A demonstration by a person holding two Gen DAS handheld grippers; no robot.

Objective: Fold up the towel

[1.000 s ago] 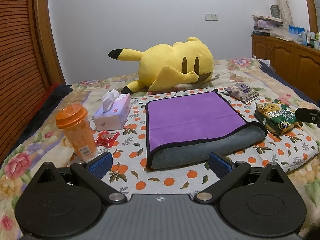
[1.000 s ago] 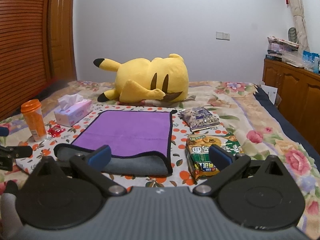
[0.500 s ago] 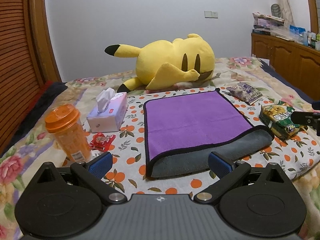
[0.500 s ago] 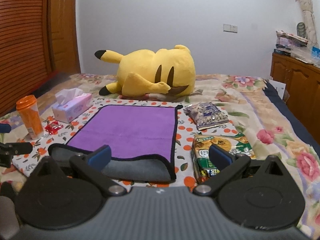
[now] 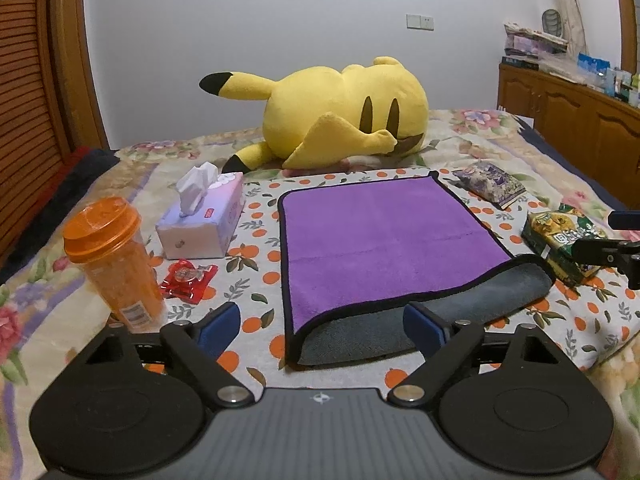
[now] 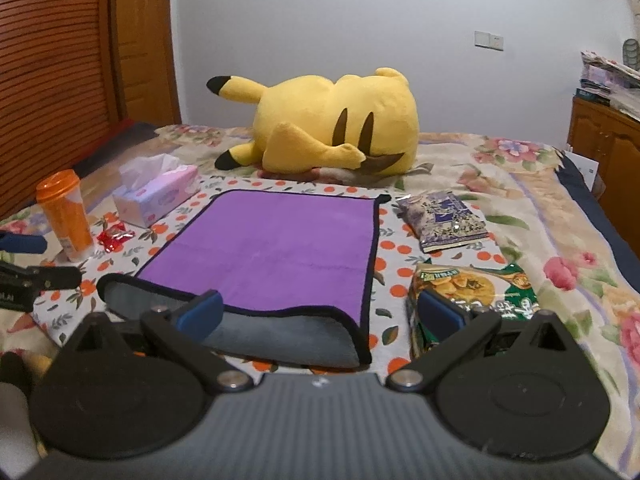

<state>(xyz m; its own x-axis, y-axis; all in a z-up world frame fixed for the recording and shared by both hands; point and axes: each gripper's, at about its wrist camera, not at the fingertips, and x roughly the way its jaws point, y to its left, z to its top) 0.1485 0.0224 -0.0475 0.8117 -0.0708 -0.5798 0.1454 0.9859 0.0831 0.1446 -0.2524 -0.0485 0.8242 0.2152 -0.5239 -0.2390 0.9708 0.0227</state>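
The towel [image 5: 380, 236] lies folded on a bed [image 6: 532, 208], purple side up, edged in black piping. Its grey underside shows along the near edge, where the fold bulges into a soft roll. The pile looks plush and short, with faint crease lines across the purple face.

It rests on a white cloth [image 5: 256, 256] printed with oranges and leaves, spread over a floral bedspread. Left of the towel sit a pink tissue box [image 5: 204, 220], a red crinkled wrapper [image 5: 188, 280] and an orange plastic cup [image 5: 112, 256] with a lid. To the right lie a green snack bag [image 6: 472, 292] and a purple snack bag [image 6: 444, 216], both glossy. Behind the towel a yellow plush toy [image 5: 340, 116] lies on its side.

A plain white wall, slatted wooden doors at left and a wooden cabinet [image 5: 572, 112] at right close the room.

The left tongs [image 5: 320, 326] and right tongs [image 6: 320, 314] hover at the towel's near edge, both released, blue pads spread wide and gripping nothing.
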